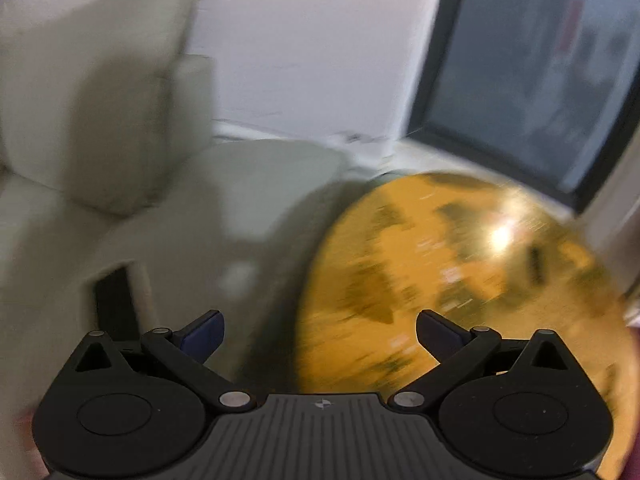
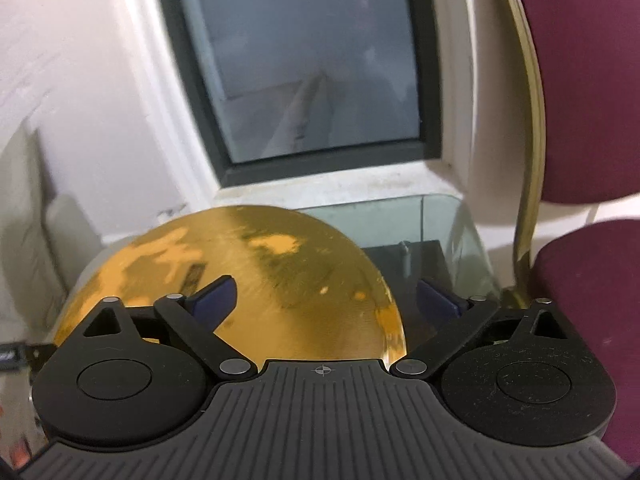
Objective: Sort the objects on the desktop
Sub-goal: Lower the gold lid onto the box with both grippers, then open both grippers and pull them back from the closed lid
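My left hand-held gripper is spread wide and empty, the golden globe just ahead to its right. My right hand-held gripper also gapes empty, the globe close ahead, slightly left.

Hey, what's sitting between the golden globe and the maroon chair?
In the right wrist view, a glass table corner lies between the globe and the chair, with something dark beneath the glass.

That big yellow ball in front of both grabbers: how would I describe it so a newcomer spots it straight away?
Start at the dark-framed window in the white wall, then drop below its sill. There a large golden globe sits close in front of the open right gripper, beside the glass table. Nothing else nearby is round, shiny and mottled with orange and olive patches.
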`<state>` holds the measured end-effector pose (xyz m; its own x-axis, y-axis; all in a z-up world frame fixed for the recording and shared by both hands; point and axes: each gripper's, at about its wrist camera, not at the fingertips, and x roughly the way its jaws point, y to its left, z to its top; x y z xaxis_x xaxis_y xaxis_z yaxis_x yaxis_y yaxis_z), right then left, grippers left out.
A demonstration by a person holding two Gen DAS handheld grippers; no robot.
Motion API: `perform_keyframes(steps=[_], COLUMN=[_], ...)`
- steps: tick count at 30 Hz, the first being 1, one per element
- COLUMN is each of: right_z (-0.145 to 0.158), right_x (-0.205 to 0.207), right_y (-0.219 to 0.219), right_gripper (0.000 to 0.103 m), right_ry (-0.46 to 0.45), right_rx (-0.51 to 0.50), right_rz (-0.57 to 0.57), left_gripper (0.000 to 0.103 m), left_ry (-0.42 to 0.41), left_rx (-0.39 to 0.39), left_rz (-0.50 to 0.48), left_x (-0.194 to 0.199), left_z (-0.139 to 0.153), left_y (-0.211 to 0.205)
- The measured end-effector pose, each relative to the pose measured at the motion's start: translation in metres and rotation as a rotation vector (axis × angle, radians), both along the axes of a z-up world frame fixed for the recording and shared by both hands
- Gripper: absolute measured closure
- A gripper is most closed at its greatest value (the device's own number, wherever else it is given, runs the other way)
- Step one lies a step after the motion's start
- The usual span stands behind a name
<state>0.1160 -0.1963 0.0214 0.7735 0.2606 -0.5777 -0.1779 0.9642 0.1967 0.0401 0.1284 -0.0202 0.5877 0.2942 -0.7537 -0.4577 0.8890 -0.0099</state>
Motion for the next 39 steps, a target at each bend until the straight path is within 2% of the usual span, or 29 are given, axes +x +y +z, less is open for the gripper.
perform_keyframes(steps=[3,5,9,12,16,23,31,33,35,39], right_z=[0.008,0.005,0.000,-0.001,0.004,0.012,0.016,0.019,0.022,0.024], right_x=[-0.036,-0.060,-0.103,-0.119,-0.127,-0.136,-0.136,-0.137,-0.138,-0.135], right_y=[0.006,0.010,0.011,0.011,0.003,-0.004,-0.006,-0.011,-0.015,-0.025], right_gripper=[0.003,0.003,0.006,0.006,0.006,0.006,0.005,0.005,0.003,0.003], right_ry=[0.012,0.016,0.001,0.021,0.025,0.008,0.018,0.015,0.010,0.029], right_rx=[-0.078,-0.110,-0.113,-0.127,-0.132,-0.115,-0.085,-0.071,-0.059,-0.050], right_rz=[0.051,0.081,0.093,0.118,0.089,0.064,0.055,0.043,0.028,-0.010], left_gripper=[0.001,0.001,0.001,0.001,0.000,0.000,0.000,0.001,0.002,0.001], left_ry=[0.066,0.099,0.098,0.103,0.080,0.093,0.116,0.153,0.180,0.148], left_rx=[0.094,0.124,0.077,0.100,0.111,0.108,0.170,0.176,0.184,0.134], left_rz=[-0.049,-0.067,-0.004,0.056,0.099,0.090,0.063,0.063,0.027,-0.133], left_x=[-0.016,-0.023,-0.029,-0.025,-0.020,-0.018,-0.016,-0.017,-0.022,-0.042], left_z=[0.001,-0.003,-0.009,-0.013,-0.016,-0.022,-0.020,-0.017,-0.009,0.012], left_y=[-0.013,-0.020,-0.019,-0.015,-0.010,-0.007,-0.016,-0.018,-0.024,-0.050])
